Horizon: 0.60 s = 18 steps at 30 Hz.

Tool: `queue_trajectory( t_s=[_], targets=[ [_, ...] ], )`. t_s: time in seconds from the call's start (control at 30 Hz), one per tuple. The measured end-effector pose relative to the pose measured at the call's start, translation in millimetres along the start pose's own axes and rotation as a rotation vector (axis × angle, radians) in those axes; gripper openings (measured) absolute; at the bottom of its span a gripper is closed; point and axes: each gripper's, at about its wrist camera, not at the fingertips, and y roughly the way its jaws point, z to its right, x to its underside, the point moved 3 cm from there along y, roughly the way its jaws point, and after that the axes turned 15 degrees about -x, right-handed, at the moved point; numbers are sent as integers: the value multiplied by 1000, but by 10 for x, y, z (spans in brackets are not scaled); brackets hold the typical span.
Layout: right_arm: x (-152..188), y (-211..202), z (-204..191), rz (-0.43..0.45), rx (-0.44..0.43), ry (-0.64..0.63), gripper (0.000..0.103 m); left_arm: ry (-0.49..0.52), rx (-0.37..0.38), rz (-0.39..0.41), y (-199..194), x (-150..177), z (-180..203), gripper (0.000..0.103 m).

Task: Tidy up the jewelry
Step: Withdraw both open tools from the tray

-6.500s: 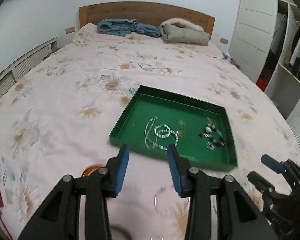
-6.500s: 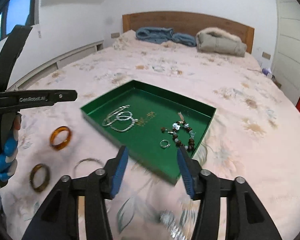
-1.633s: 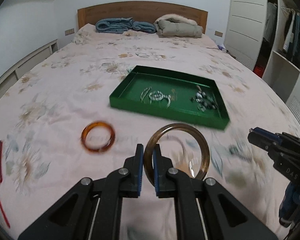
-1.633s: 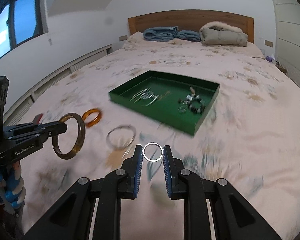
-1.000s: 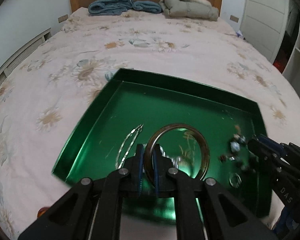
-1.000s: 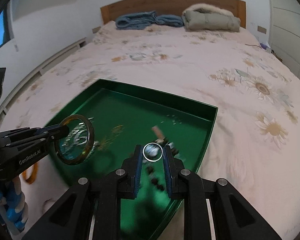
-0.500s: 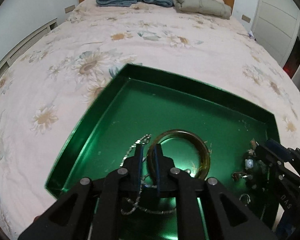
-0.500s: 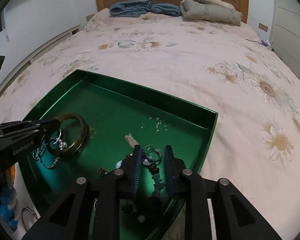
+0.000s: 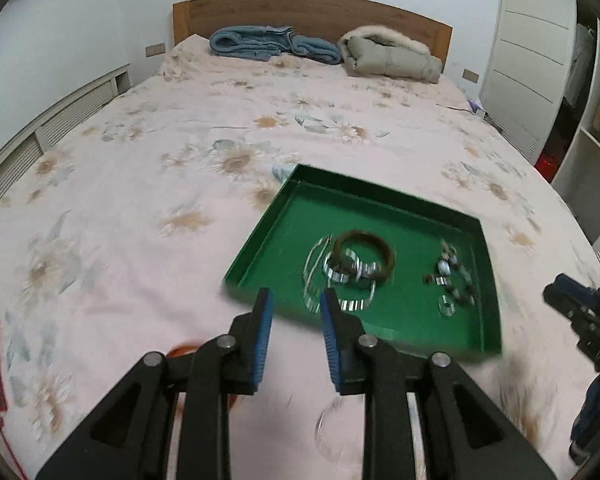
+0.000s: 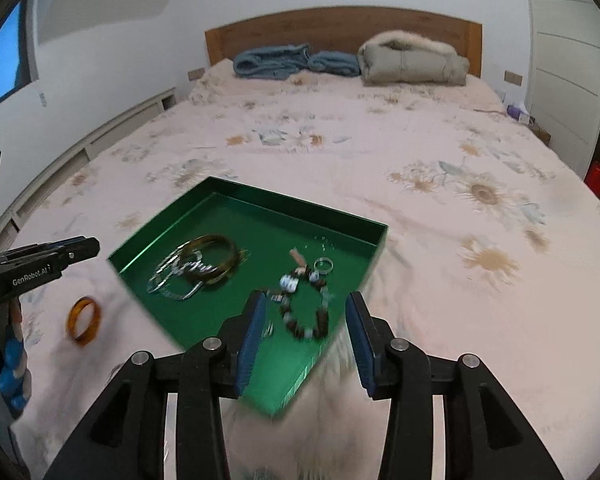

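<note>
The green tray (image 10: 352, 220) lies on the bed (image 10: 440, 152) and holds a brown bangle (image 10: 216, 262) resting flat on silver chains (image 10: 172, 276), a beaded bracelet (image 10: 306, 312), and a small silver ring (image 10: 323, 265) near the far right wall. Remaining: an amber bangle (image 10: 85, 321) lies flat on the bedspread, left of the tray and apart from it; a clear bangle (image 9: 336, 432) lies near the tray's front edge. Judged progress: more than half. The tray's long axis runs left to right, rotated slightly clockwise. The left gripper (image 9: 296, 340) is spread and empty; the right gripper (image 10: 305, 340) is spread wide and empty.
</note>
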Motion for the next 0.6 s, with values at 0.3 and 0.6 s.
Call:
queue_trajectory(
  t_s=[0.3,0.6],
  targets=[
    [718,-1011,-320,44,-16,-19,42,-3,2,-5,-683,806,-516,24],
    [1353,-1594,-454,41,-10,-11,42,-16,9,20,-1272,1380,-823,25]
  ],
)
